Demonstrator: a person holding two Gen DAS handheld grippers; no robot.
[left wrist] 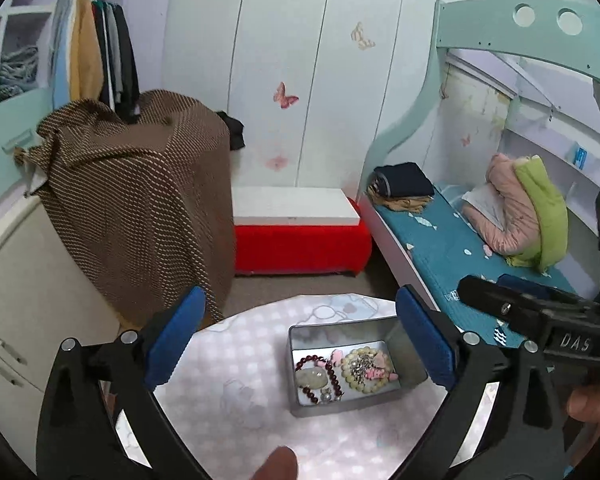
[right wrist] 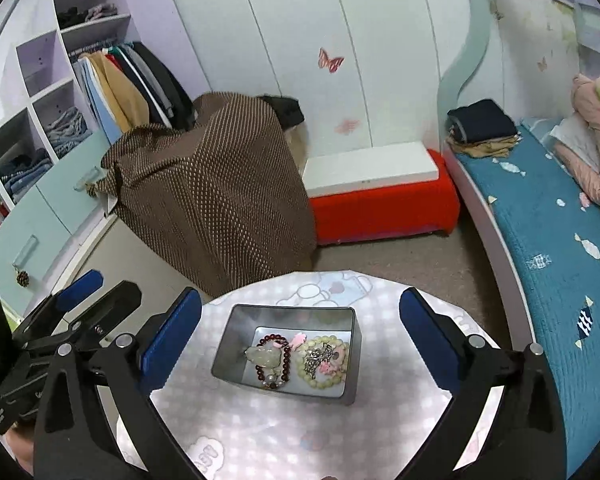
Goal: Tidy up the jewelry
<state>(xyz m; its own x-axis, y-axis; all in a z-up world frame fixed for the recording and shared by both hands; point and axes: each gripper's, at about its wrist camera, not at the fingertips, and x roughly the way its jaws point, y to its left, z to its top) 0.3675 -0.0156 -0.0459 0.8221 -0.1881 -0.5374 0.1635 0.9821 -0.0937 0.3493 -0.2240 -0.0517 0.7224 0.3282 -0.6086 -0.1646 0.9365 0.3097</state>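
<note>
Holding both grippers spread and empty above the table: left gripper and right gripper each frame the metal tin, fingers clear of it. Jewelry sits inside the tin at 12 o'clock from both: dark red bracelet with pale pendant, cream bead bracelet just beside. I'd judge sorting nearly done; wide fingers suit a straight-down approach.

Brown dotted blanket draped over sth, poss. chair; red bench beside; bed w/ folded clothes.
</note>
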